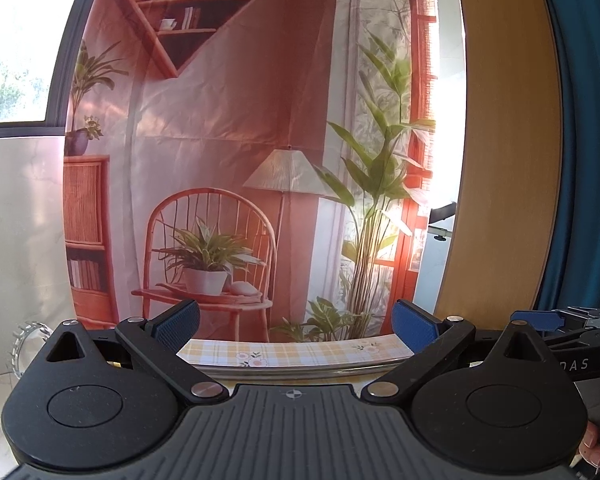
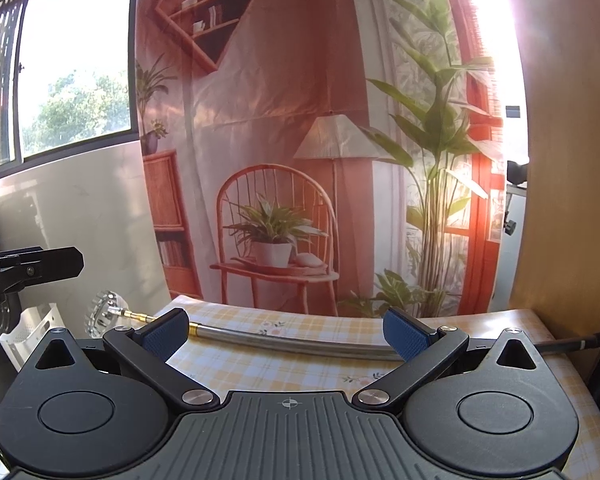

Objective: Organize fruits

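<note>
A: Looking for fruit, I find none in either view, so where it lies I cannot tell. It may sit low on the table point(image 2: 300, 364), under the cameras' aim.

B: Then what is on the checked cloth?

A: A metal hose point(image 2: 296, 342) lies across it, just past the right gripper point(image 2: 284, 334). Its brass end points at a glass dish point(image 2: 104, 314) by the table's left edge, with a white basket point(image 2: 28, 334) beside that.

B: And the grippers?

A: Both are spread wide and hold nothing. The left gripper point(image 1: 296, 326) sees only a thin strip of cloth and the printed backdrop point(image 1: 228, 160) hanging behind the table.

B: What could go wrong from here?

A: I judge the first risk is reaching blind. Both cameras face the backdrop, so a drop toward the table starts with no target in sight, and wide jaws could clip the hose and roll it into the dish.

B: The dish looks close to the edge.

A: It does, so a knock might send it off. Also, the left tool's black arm shows at the far left of the right view; the two are near, and tilting down together could make them collide. Sun glare at the right washes out that side too.
</note>
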Demonstrator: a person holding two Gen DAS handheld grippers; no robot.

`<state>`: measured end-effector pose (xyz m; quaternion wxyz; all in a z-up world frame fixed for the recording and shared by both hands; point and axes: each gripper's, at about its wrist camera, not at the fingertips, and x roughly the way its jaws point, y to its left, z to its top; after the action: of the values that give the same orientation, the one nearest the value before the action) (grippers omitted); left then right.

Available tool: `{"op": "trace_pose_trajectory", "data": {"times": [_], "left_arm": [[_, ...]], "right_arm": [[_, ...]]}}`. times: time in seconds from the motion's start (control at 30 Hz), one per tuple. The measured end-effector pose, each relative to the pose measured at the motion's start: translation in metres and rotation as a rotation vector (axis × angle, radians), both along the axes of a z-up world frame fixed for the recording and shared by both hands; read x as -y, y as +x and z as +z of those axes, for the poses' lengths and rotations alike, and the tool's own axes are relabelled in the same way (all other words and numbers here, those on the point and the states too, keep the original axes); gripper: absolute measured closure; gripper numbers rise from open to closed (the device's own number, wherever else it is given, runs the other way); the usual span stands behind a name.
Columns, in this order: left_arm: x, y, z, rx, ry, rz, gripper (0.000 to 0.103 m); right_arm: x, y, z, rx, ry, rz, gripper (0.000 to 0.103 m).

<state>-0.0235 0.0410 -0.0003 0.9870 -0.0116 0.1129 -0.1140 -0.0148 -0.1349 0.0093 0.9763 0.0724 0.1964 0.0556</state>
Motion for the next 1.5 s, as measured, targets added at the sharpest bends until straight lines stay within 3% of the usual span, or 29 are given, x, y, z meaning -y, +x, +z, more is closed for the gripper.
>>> {"op": "trace_pose_trajectory", "data": {"times": [1.5], "left_arm": [[0.0029, -0.0026, 0.0063, -0.005, 0.053, 0.072, 0.000]], "right_arm": [[0.0070, 0.0002, 0.0025, -0.007, 0.006, -0.048, 0.000]]}}
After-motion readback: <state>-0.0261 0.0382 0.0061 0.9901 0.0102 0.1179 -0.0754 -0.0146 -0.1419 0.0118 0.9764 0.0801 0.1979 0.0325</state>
